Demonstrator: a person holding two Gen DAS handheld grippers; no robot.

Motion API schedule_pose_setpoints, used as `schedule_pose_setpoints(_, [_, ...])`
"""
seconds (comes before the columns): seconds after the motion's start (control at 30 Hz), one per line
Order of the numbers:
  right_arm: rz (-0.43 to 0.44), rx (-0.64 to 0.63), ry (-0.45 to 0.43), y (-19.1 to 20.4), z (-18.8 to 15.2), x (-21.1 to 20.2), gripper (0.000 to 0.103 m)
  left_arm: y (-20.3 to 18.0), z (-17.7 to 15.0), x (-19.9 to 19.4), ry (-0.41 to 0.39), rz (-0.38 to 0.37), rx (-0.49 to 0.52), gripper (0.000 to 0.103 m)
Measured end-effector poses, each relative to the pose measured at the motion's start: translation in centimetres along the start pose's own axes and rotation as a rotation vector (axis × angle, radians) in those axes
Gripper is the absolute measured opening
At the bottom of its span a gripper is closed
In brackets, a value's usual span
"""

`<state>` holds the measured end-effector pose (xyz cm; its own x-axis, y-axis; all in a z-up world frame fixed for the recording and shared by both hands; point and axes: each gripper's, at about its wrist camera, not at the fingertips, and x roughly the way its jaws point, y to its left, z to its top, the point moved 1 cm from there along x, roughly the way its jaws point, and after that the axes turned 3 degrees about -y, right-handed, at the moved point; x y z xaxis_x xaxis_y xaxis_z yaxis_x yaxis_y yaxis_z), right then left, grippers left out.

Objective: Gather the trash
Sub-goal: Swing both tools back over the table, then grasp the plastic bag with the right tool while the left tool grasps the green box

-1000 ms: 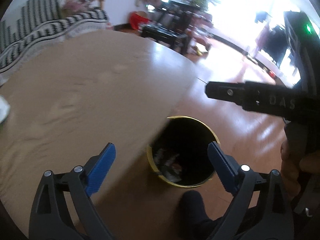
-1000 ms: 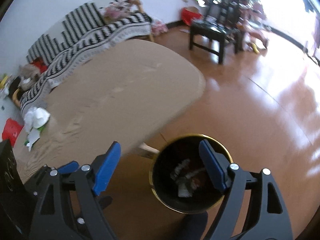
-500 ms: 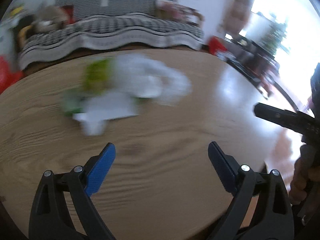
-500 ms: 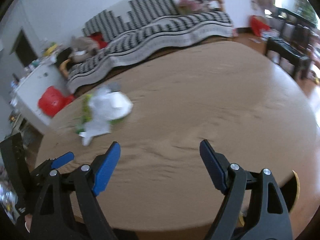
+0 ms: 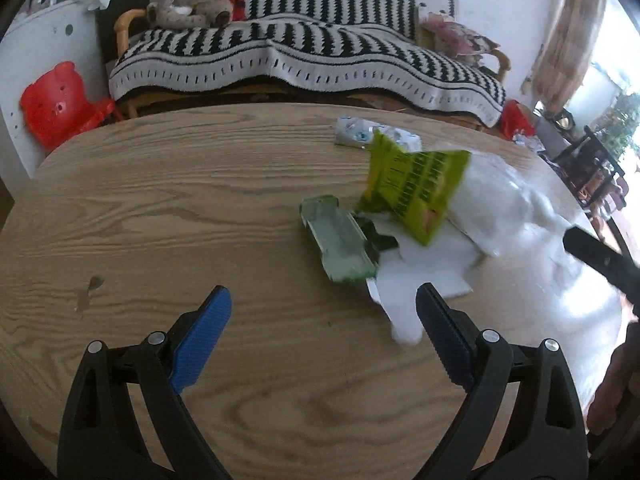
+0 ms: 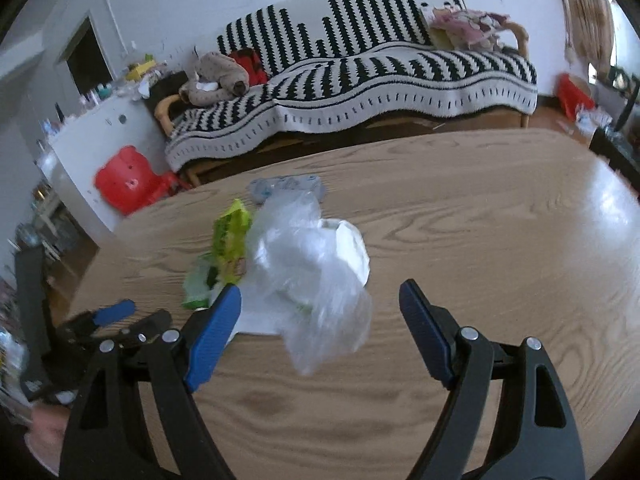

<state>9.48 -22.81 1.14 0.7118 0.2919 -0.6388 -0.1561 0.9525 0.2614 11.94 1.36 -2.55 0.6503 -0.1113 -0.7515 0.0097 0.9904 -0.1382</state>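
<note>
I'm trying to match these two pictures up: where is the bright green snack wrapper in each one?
Left wrist view: the green snack wrapper stands right of centre on the wooden table, between the pale green tray and the clear plastic bag.
Right wrist view: the wrapper is left of centre, partly hidden behind the bag.
Shared landmark: the black-and-white striped sofa behind the table.
</note>
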Motion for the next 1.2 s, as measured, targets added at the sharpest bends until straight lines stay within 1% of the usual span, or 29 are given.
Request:
schedule_pose_setpoints(0.07, [-0.012, -0.014, 0.002, -0.1, 0.1, 1.0, 0.079, 0.2, 0.6, 1.0, 0.005, -0.008, -0.025, 0.091])
schedule_pose_setpoints(0.13, [-0.012, -0.014, 0.007, -0.3, 0.2, 1.9, 0.076, 0.3, 1.4, 2.3, 0.018, -0.005, -0.050, 0.091])
schedule_pose_setpoints(0.2, [-0.008, -0.010, 0.016, -0.7, 0.2, 2.6, 0.067, 0.2, 1.8, 3.4, 0.029, -0.007, -0.059, 0.091])
schedule_pose_setpoints(0.3, [-0.004, -0.012, 0.025, -0.8, 0.3, 3.2, 0.061, -0.1, 1.6, 5.1, 0.053, 0.029, -0.039, 0.091])
schedule_pose_setpoints(0.33, [-0.008, -0.017, 0.025, -0.8, 0.3, 3.5, 0.059, -0.1, 1.5, 5.4, 0.057, 0.030, -0.040, 0.091])
schedule_pose_setpoints(0.43, [-0.004, -0.019, 0.038, -0.7, 0.3, 4.1, 0.048, 0.5, 1.3, 5.9, 0.057, 0.029, -0.055, 0.090])
schedule_pose_setpoints(0.47, [-0.002, -0.018, 0.041, -0.7, 0.2, 4.2, 0.041, 0.6, 1.2, 5.9, 0.056, 0.030, -0.056, 0.089])
schedule_pose_setpoints(0.5, [0.003, -0.019, 0.046, -0.7, 0.1, 4.4, 0.035, 0.8, 1.1, 5.8, 0.051, 0.029, -0.053, 0.085])
schedule_pose_setpoints(0.53, [0.004, -0.021, 0.048, -0.6, 0.1, 4.5, 0.032, 0.9, 1.2, 5.7, 0.049, 0.027, -0.050, 0.082])
schedule_pose_setpoints(0.57, [0.003, -0.024, 0.048, -0.6, 0.1, 4.5, 0.027, 0.9, 1.1, 5.6, 0.046, 0.029, -0.045, 0.075])
schedule_pose_setpoints(0.6, [0.003, -0.026, 0.044, -0.5, 0.0, 4.4, 0.023, 1.0, 1.0, 5.5, 0.041, 0.031, -0.037, 0.065])
schedule_pose_setpoints(0.63, [0.005, -0.028, 0.042, -0.4, 0.0, 4.3, 0.022, 1.0, 1.0, 5.5, 0.039, 0.033, -0.029, 0.058])
schedule_pose_setpoints(0.67, [0.006, -0.030, 0.039, -0.4, 0.0, 4.1, 0.018, 1.0, 1.0, 5.4, 0.039, 0.035, -0.022, 0.043])
schedule_pose_setpoints(0.7, [0.006, -0.032, 0.032, -0.3, -0.1, 3.8, 0.016, 1.0, 1.0, 5.4, 0.041, 0.036, -0.019, 0.035])
schedule_pose_setpoints(0.8, [0.004, -0.042, 0.015, 0.0, -0.1, 2.9, 0.013, 1.0, 0.9, 4.8, 0.022, 0.045, -0.014, 0.035])
schedule_pose_setpoints(1.07, [-0.004, -0.034, -0.057, -0.5, 0.3, -0.4, 0.011, 0.1, 1.7, 2.1, -0.033, 0.059, 0.009, 0.035])
schedule_pose_setpoints(1.2, [-0.018, -0.019, -0.084, -1.2, 0.5, -1.9, 0.011, -0.9, 1.9, 0.6, -0.059, 0.044, 0.018, 0.035])
